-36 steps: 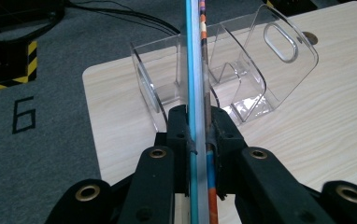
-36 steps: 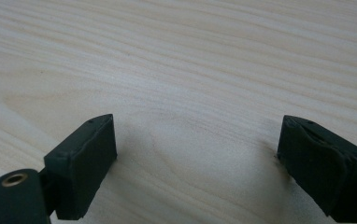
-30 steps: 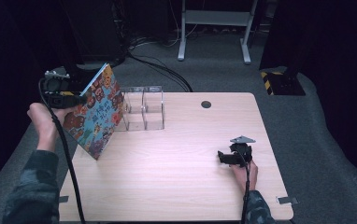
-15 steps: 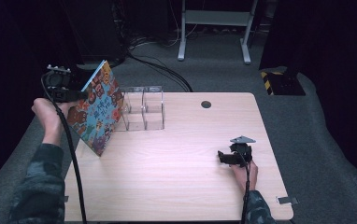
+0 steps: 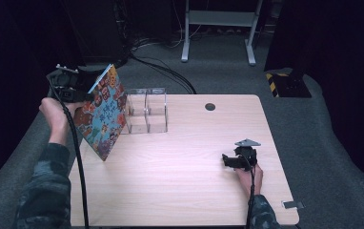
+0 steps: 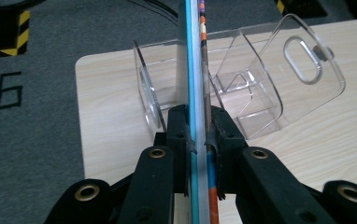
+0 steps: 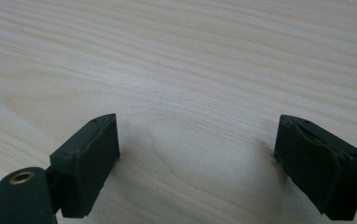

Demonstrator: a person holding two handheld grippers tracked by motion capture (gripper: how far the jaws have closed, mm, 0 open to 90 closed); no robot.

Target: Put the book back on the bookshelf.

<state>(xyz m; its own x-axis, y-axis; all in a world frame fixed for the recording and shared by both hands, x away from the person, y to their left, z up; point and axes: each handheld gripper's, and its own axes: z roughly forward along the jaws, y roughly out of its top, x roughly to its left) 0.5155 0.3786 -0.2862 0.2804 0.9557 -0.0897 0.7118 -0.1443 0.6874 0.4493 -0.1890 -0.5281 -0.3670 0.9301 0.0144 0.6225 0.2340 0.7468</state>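
A colourful picture book (image 5: 101, 114) hangs tilted above the table's left edge, its lower corner near the wood. My left gripper (image 5: 77, 93) is shut on the book's upper edge; in the left gripper view the thin book (image 6: 196, 70) runs edge-on between the closed jaws (image 6: 197, 144). A clear acrylic organiser (image 5: 146, 110) with several compartments stands just right of the book, and its walls (image 6: 270, 79) lie beyond the jaws. My right gripper (image 5: 227, 160) rests on the table at the right, open, with bare wood between its pads (image 7: 92, 154).
The light wooden table (image 5: 185, 191) has a round cable hole (image 5: 210, 107) near its far edge. Grey carpet surrounds it, with cables (image 5: 161, 67) and a metal stand's legs (image 5: 218, 33) behind. A yellow-black striped box (image 5: 287, 83) sits far right.
The left hand has drawn the book a little further left and raised it, turning it steeper beside the organiser. The right gripper has stayed put.
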